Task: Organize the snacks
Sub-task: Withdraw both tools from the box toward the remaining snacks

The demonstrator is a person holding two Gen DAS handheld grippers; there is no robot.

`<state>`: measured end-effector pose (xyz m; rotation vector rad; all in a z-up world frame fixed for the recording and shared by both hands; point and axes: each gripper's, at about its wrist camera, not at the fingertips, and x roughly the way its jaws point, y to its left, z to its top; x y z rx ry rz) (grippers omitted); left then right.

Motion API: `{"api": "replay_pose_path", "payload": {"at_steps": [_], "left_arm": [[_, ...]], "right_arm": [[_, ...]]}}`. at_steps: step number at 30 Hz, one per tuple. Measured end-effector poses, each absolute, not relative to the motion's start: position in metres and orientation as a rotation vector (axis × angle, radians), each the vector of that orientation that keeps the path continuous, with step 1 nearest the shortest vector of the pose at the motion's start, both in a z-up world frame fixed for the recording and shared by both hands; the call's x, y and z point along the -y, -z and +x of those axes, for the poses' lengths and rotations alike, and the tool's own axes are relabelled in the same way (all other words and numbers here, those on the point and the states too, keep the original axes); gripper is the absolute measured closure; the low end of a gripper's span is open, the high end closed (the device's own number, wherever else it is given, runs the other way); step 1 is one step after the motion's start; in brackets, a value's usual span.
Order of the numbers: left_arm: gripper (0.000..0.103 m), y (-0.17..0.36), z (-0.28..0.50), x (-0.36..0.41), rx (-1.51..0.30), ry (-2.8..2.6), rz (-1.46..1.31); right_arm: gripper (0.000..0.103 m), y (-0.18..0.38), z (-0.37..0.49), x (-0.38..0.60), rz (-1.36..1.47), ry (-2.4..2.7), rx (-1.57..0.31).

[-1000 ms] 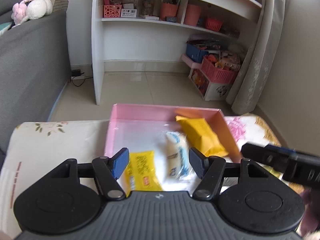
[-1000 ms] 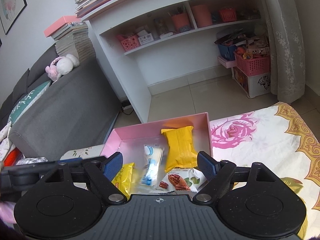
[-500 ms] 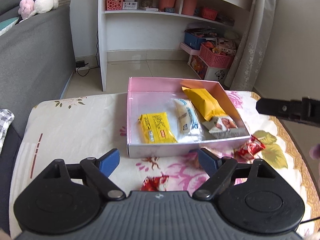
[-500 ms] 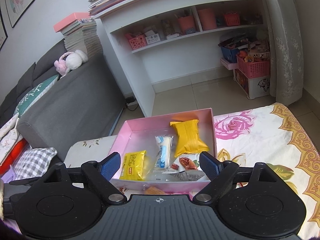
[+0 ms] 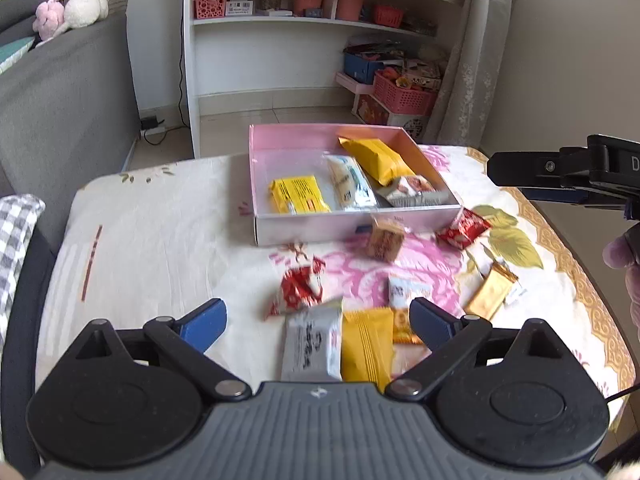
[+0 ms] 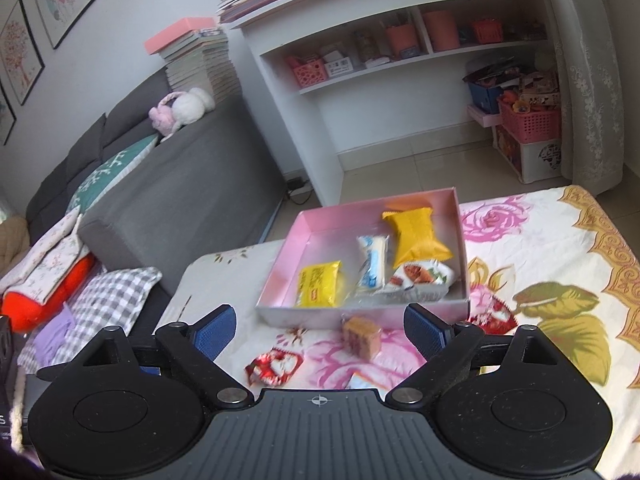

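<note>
A pink box (image 5: 352,232) stands on the flowered cloth with a yellow packet (image 5: 298,194), a white-blue packet (image 5: 350,182), an orange packet (image 5: 376,156) and a nut packet (image 5: 414,192) inside. Loose snacks lie in front of it: a red packet (image 5: 298,290), a brown cube (image 5: 384,238), a grey-white packet (image 5: 312,344) and an orange one (image 5: 366,346). My left gripper (image 5: 318,320) hovers over these, jaws opening, holding nothing. My right gripper (image 6: 320,330) faces the box (image 6: 360,314) from nearby, jaws opening and empty, above the brown cube (image 6: 362,338).
More snacks lie to the right: a red packet (image 5: 462,228), a gold packet (image 5: 490,290) and a small white one (image 5: 406,290). A grey sofa (image 6: 180,184) with cushions stands to the left. A white shelf unit (image 5: 320,40) and pink baskets (image 5: 404,96) are beyond the table.
Both grippers have drawn back from over the box toward the near side of the table. Their jaws have widened. The loose snacks in front of the box have come into view.
</note>
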<state>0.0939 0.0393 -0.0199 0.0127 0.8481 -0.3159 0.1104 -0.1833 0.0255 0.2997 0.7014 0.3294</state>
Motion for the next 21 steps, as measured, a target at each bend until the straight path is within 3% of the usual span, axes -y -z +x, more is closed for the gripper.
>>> {"api": "replay_pose_path", "payload": {"at_steps": [21], "left_arm": [[0.005,0.069,0.018,-0.054,-0.904,0.568,0.147]], "right_arm": [[0.008,0.051,0.036,0.158,0.095,-0.451,-0.82]]}}
